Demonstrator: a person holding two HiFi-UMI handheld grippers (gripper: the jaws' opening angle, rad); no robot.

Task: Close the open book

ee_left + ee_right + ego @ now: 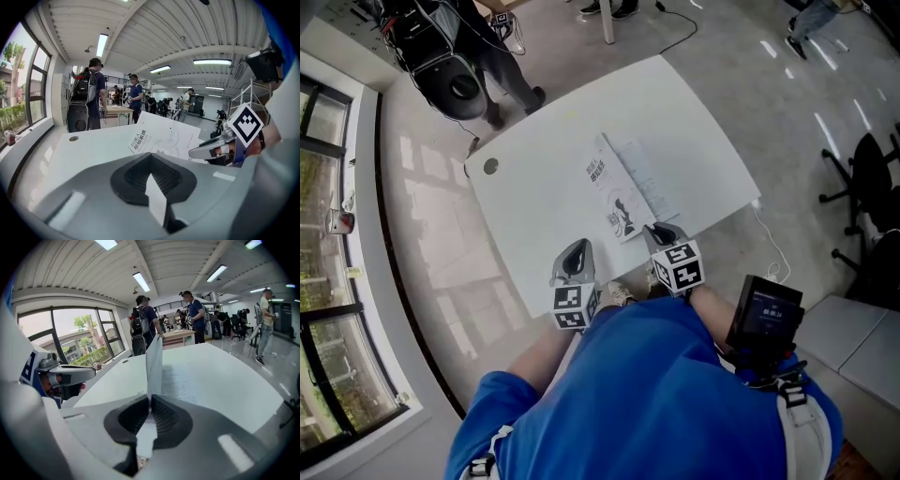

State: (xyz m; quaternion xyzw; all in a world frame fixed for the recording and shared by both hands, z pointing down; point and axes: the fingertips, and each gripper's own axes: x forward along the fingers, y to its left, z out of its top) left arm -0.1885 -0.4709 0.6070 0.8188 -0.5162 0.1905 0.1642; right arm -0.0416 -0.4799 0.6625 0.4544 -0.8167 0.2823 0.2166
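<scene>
Nearest, a blue shirt (656,394), filling the bottom of the head view. Beyond it, one white tabletop (534,220) with rounded corners.

On its near-right part, one book (639,178), open. White front cover (614,192) with black print and a small dark figure, raised off the pages. To its right, a page of fine grey text lying flat. In the right gripper view, seen edge-on as a thin white sheet standing nearly upright (153,359), with the printed page flat beside it. In the left gripper view, outer face turned toward the camera, dark characters showing on it.

Two grippers, each with one marker cube. At the book's near edge, right gripper (663,234), jaws clamped on the lower edge of the cover. Over the tabletop's near edge, to the left and apart from the book, left gripper (574,256), jaws together with nothing between them.

Smallest, one round grey cap (490,166), set in the tabletop near its far-left corner.
</scene>
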